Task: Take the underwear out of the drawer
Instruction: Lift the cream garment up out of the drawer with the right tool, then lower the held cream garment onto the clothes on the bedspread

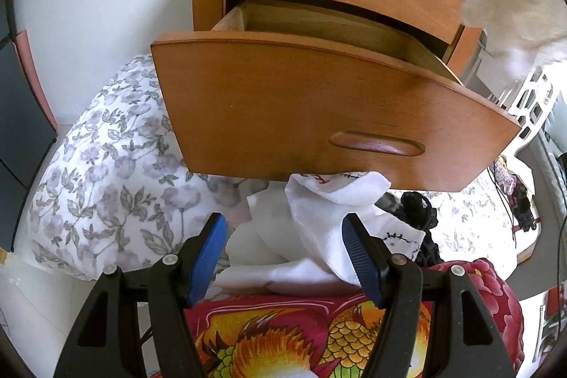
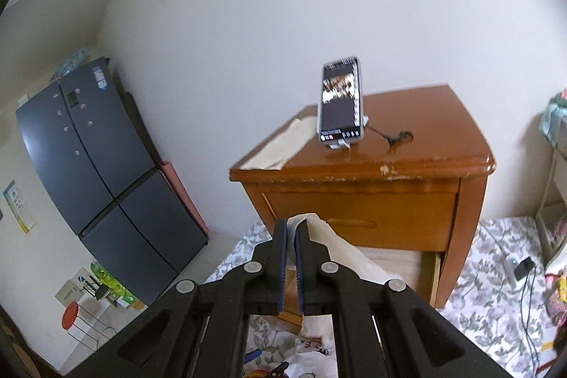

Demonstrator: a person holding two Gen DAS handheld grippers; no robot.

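The right gripper (image 2: 290, 236) is fully closed, its blue-padded fingers (image 2: 281, 257) pinching a fold of pale cream cloth, which I take to be the underwear (image 2: 340, 250); the fabric pokes out above the tips at twelve o'clock and drapes off toward four o'clock, hanging in front of the open lower drawer (image 2: 407, 264) of the wooden nightstand (image 2: 372, 172); a phone (image 2: 340, 101) stands propped on top. In the left wrist view the same pale cloth appears to hang at the frame's one o'clock edge, above the drawer; what shows of the drawer's inside looks bare, though its bottom is hidden behind the front panel.

The left gripper (image 1: 283, 257) stands about two-thirds open and holds nothing; it hovers over a heap of white garments (image 1: 319, 229) on the floral bedding (image 1: 106, 165), below the drawer front (image 1: 301, 116).

The piece looks light, thin and limp; it will sag and swing from whatever point is pinched, and should slip little against the ribbed pads; it will not break, but a grip on a single thin edge could let it slide out; a bunched fold, as here, seems the safer hold; a trailing end could snag the drawer's edge.
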